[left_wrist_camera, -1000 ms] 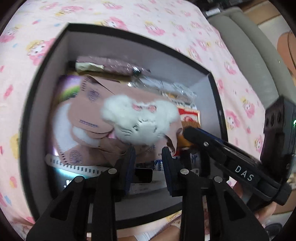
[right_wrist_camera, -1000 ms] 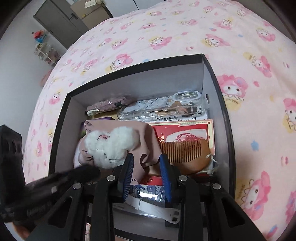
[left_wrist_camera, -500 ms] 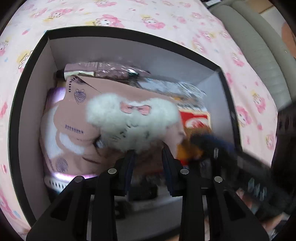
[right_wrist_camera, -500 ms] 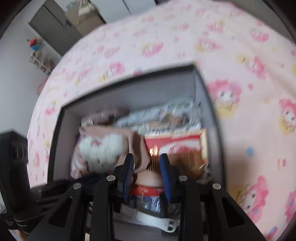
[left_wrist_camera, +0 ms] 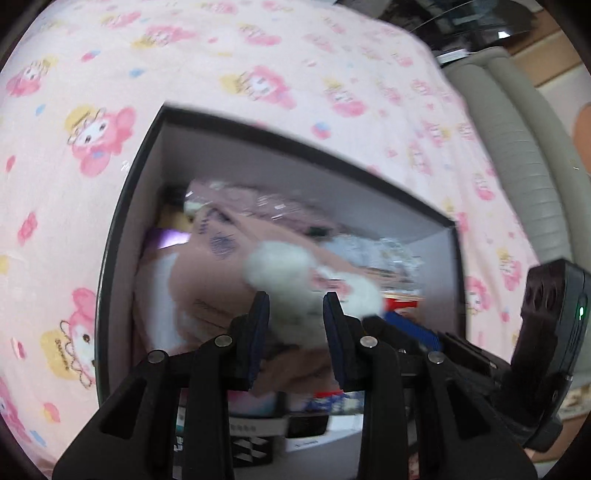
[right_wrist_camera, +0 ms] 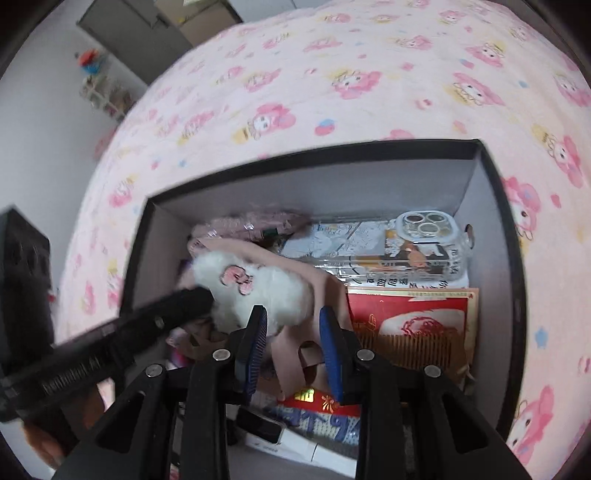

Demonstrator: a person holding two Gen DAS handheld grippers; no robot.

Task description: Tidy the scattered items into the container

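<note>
A black box (right_wrist_camera: 515, 258) with grey inner walls sits on a pink cartoon-print sheet and holds the items. A white fluffy plush (right_wrist_camera: 258, 291) with a pink bow lies on a pink cloth (right_wrist_camera: 291, 354) inside. A wooden comb (right_wrist_camera: 413, 349) lies on a red packet (right_wrist_camera: 406, 306), beside a clear phone case (right_wrist_camera: 424, 243). My left gripper (left_wrist_camera: 295, 325) is open over the plush (left_wrist_camera: 291, 273), holding nothing. My right gripper (right_wrist_camera: 290, 334) is open above the pink cloth, empty. The left gripper's fingertips (right_wrist_camera: 188, 299) touch the plush in the right wrist view.
The pink sheet (right_wrist_camera: 332, 74) surrounds the box on all sides. A grey padded edge (left_wrist_camera: 517, 147) runs along the right in the left wrist view. A grey cabinet (right_wrist_camera: 140, 29) and a small shelf (right_wrist_camera: 103, 92) stand far back. The box rim (left_wrist_camera: 122, 221) is close on the left.
Both grippers have pulled back and up from the box. The plush has shifted and tilted under the left gripper's tips. The left view is blurred by motion.
</note>
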